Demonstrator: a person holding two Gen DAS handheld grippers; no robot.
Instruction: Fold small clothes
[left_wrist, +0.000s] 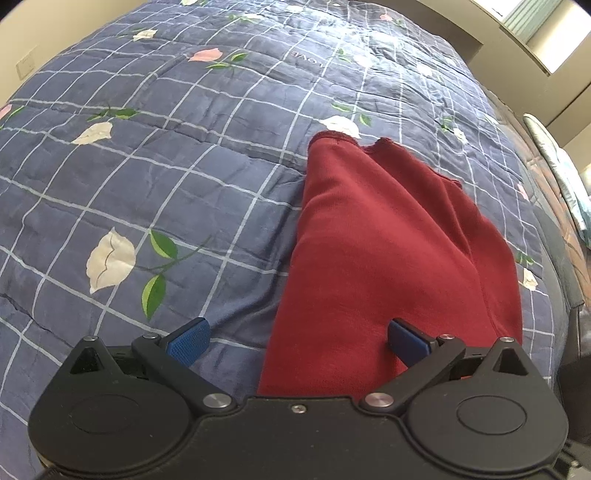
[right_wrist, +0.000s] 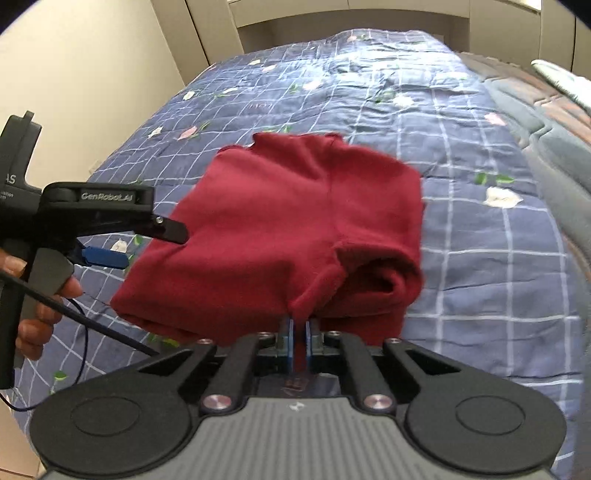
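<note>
A dark red small garment (left_wrist: 384, 251) lies on the blue checked quilt (left_wrist: 166, 155), partly folded. In the right wrist view the red garment (right_wrist: 288, 221) has its near edge lifted and bunched. My right gripper (right_wrist: 299, 326) is shut on that near edge of the red garment, its blue pads pinching the cloth. My left gripper (left_wrist: 297, 338) is open, its blue fingers spread over the garment's near left edge without holding it. The left gripper also shows from the side in the right wrist view (right_wrist: 140, 243), at the garment's left edge.
The quilt (right_wrist: 461, 122) with a flower print covers the bed. A cream wall (right_wrist: 92, 74) stands to the left. A grey padded cover and a pillow (right_wrist: 554, 122) lie along the bed's right side. A window (left_wrist: 535, 26) is at the far right.
</note>
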